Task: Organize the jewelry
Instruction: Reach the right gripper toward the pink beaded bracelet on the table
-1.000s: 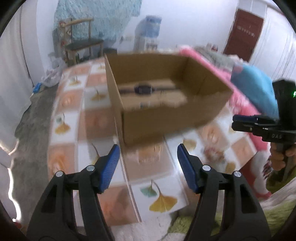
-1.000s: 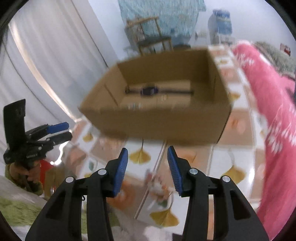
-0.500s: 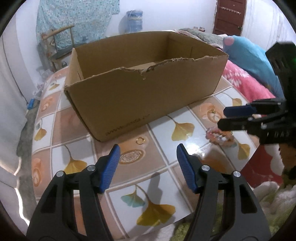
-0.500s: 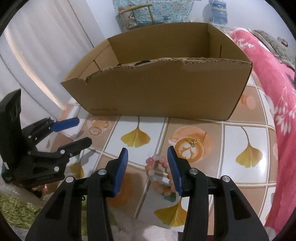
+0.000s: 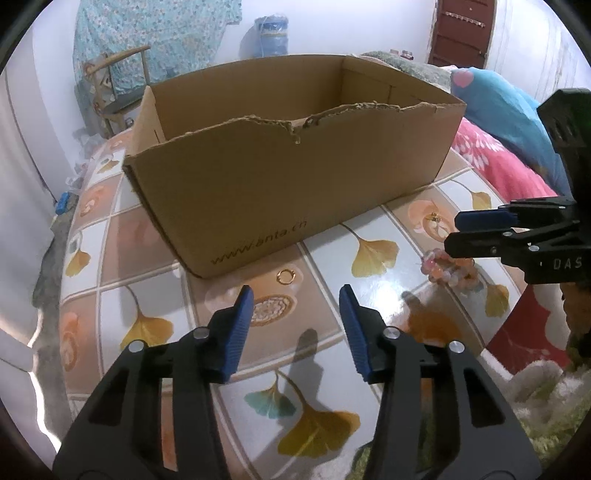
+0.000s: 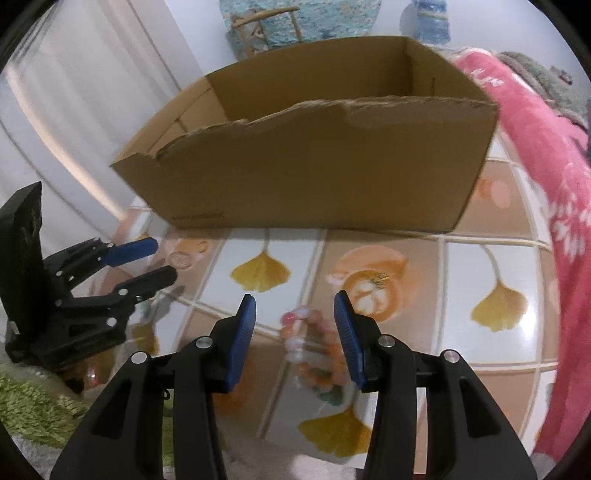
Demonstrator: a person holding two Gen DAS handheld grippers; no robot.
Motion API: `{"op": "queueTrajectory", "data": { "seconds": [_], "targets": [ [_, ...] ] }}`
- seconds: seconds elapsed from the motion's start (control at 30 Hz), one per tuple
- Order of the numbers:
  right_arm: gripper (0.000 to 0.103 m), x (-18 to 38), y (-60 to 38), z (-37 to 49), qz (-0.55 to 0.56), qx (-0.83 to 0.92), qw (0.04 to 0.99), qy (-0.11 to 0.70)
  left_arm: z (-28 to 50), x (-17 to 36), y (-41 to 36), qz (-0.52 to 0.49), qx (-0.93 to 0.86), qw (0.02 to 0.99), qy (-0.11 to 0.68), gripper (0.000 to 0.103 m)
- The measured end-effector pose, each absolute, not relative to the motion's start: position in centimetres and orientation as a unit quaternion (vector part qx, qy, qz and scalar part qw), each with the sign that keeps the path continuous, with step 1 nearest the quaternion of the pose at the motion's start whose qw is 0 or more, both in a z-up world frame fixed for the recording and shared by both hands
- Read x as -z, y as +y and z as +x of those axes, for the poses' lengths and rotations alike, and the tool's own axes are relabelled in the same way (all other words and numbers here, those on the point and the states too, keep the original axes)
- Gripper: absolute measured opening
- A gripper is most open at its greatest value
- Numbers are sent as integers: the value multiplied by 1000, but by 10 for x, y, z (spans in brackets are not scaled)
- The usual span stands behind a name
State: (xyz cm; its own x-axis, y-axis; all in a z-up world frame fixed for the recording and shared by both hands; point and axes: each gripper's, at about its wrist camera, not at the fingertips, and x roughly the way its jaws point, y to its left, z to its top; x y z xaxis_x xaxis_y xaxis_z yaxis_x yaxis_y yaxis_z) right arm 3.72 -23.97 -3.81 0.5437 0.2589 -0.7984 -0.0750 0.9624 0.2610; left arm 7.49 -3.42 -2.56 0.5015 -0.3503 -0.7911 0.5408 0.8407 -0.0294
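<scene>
An open cardboard box (image 5: 288, 184) stands on the tiled table; it also shows in the right wrist view (image 6: 314, 166). A small gold ring (image 5: 286, 276) lies on the table just beyond my open, empty left gripper (image 5: 295, 321). A pink bead bracelet (image 5: 448, 271) lies at the right, under my right gripper (image 5: 456, 236). In the right wrist view the bracelet (image 6: 314, 350) lies between the open jaws of my right gripper (image 6: 295, 325). A small gold earring (image 5: 433, 218) lies further right; it also shows in the right wrist view (image 6: 380, 278).
The table (image 5: 369, 295) has a glossy ginkgo-leaf tile cloth. A pink blanket (image 6: 546, 166) and blue pillow (image 5: 509, 118) lie to the right. A wooden chair (image 5: 114, 85) and water bottle (image 5: 271, 35) stand behind. Green rug (image 6: 33, 398) at the near edge.
Both grippers have come down from above the box to low over the table in front of it. The box's inside and the watch in it are now hidden. The right gripper has neared the bracelet.
</scene>
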Motion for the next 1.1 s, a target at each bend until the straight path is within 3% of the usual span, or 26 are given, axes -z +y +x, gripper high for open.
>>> {"op": "queueTrajectory", "data": {
  "seconds": [0.13, 0.37, 0.67, 1.1],
  "targets": [
    [43, 39, -250, 39, 92, -74, 879, 463, 77, 27, -37, 113, 261, 858, 429, 41],
    [34, 43, -259, 48, 107, -66, 879, 459, 84, 30, -36, 101, 253, 857, 438, 33],
    [34, 44, -254, 53, 113, -80, 879, 457, 97, 29, -37, 101, 248, 857, 440, 31],
    [34, 25, -275, 48, 119, -71, 895, 425, 80, -49, 67, 68, 164, 898, 403, 31]
  ]
}}
